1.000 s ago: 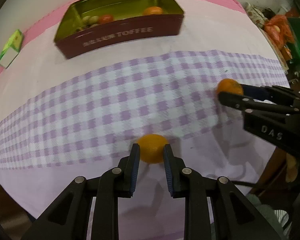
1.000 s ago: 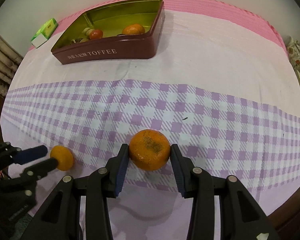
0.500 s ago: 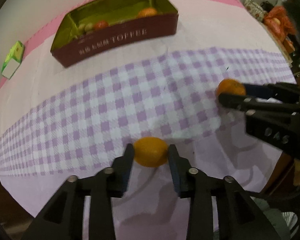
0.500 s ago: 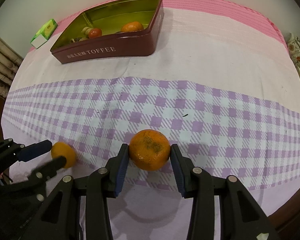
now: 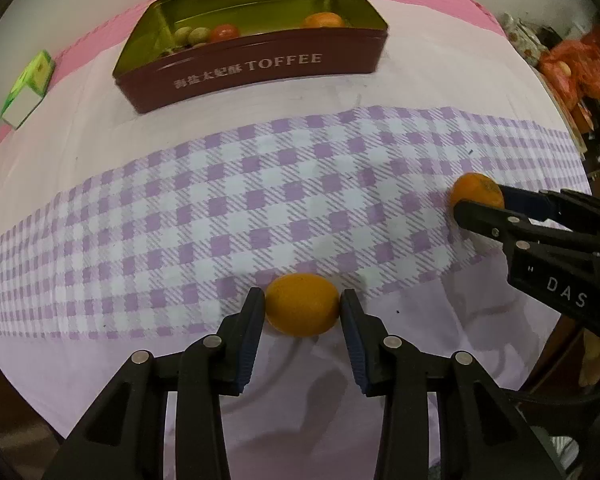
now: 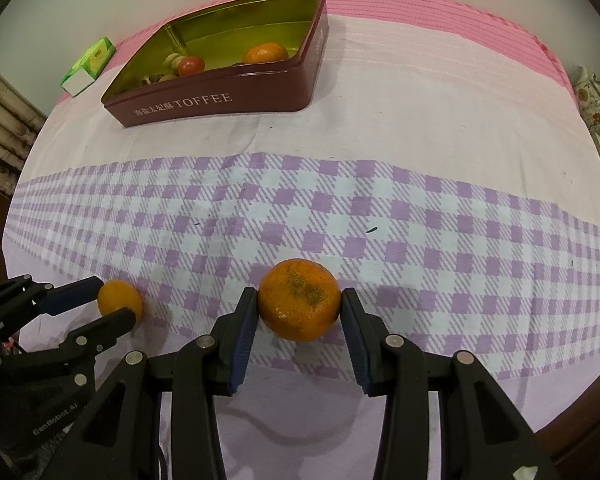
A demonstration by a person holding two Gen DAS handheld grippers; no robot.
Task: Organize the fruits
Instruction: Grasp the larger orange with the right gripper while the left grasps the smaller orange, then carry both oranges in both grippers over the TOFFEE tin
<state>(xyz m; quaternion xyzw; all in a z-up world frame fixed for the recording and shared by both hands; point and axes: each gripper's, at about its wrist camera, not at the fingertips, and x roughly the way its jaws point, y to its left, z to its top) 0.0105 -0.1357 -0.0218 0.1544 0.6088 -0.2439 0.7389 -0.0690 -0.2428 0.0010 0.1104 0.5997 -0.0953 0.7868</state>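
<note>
A small orange (image 5: 302, 305) lies on the checked cloth near the table's front edge. My left gripper (image 5: 302, 304) is shut on it, one pad touching each side. My right gripper (image 6: 300, 306) is shut on a bigger, speckled orange (image 6: 298, 304) low over the cloth. In the left wrist view the right gripper (image 5: 478, 200) and its orange (image 5: 474, 190) show at the right. The right wrist view has the left gripper (image 6: 118, 302) at the lower left. A maroon toffee tin (image 5: 260, 68), also seen at the far side (image 6: 220, 100), holds an orange (image 6: 265, 53), a red fruit (image 6: 191, 65) and some pale pieces.
A green and white box (image 6: 88, 66) lies left of the tin. An orange net bag (image 5: 572, 64) and clutter sit off the table's right edge. Wooden slats (image 6: 0, 120) stand at the left. The cloth drops over the table's front edge just below both grippers.
The left gripper's jaws have widened and now sit on either side of the small orange, which lies with its long side across them. The right gripper and its orange have kept still.
</note>
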